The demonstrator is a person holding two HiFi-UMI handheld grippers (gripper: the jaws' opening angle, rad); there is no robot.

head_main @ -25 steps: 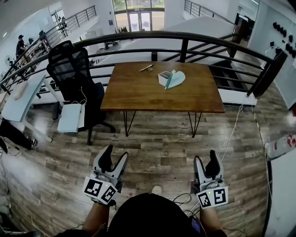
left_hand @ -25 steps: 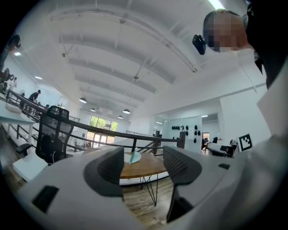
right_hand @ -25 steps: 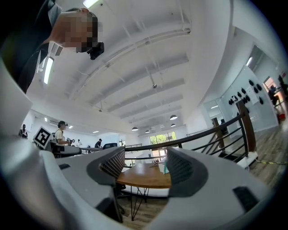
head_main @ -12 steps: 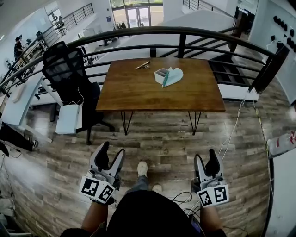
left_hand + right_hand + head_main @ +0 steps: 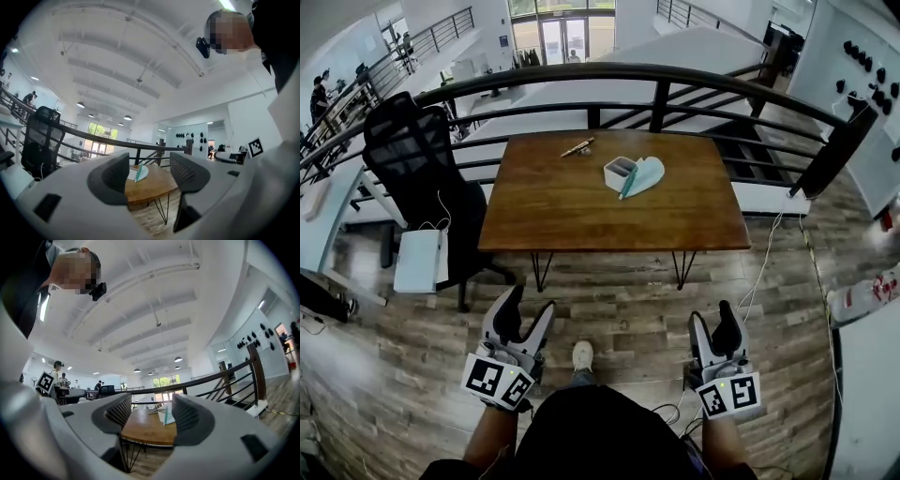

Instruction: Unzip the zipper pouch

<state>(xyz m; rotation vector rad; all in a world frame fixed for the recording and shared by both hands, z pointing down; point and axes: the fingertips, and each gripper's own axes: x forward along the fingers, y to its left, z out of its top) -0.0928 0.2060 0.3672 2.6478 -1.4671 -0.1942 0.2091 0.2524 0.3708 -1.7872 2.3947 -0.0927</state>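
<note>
Far table (image 5: 562,206) — pouch (image 5: 647,174) touching a white box (image 5: 619,170), contents unclear; left gripper (image 5: 531,300), right gripper (image 5: 711,314) — jaws wide, empty.

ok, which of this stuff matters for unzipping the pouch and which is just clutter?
For the job: zipper pouch on the wooden table; left gripper and right gripper, jaws open, empty.
Just lying about: white box beside the pouch; pen-like item; office chair.
</note>
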